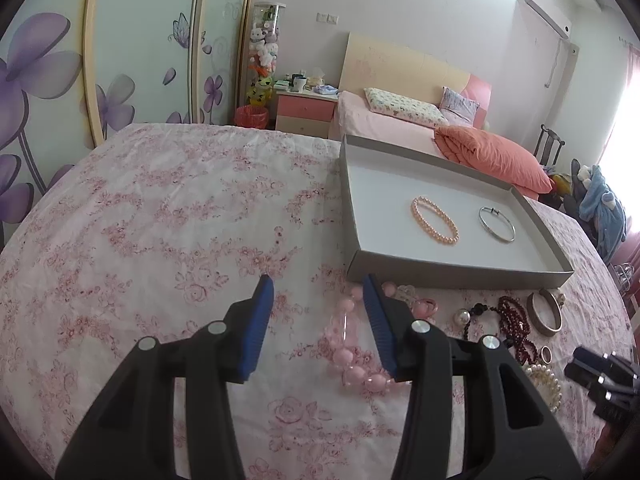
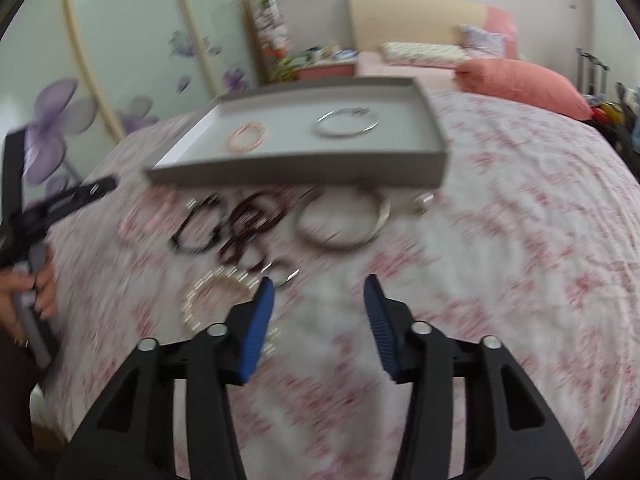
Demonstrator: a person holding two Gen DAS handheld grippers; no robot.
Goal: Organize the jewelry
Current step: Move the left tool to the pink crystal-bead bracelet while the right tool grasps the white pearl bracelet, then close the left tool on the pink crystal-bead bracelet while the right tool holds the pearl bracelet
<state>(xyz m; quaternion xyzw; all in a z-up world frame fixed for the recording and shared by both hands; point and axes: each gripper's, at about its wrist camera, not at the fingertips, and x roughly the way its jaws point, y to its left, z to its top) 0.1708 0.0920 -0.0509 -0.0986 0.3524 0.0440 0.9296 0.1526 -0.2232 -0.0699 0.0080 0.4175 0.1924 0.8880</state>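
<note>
Both grippers gape empty over loose jewelry on the table: the pink bead necklace (image 1: 352,344) lies just beneath the left gripper (image 1: 319,294), the tray (image 1: 452,270) ahead; the right gripper (image 2: 319,294) hovers nearby.

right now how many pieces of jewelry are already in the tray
2. A pink pearl bracelet lies on the left of the grey tray, and a thin silver bangle lies to its right, apart from it. None looks hidden.
</note>
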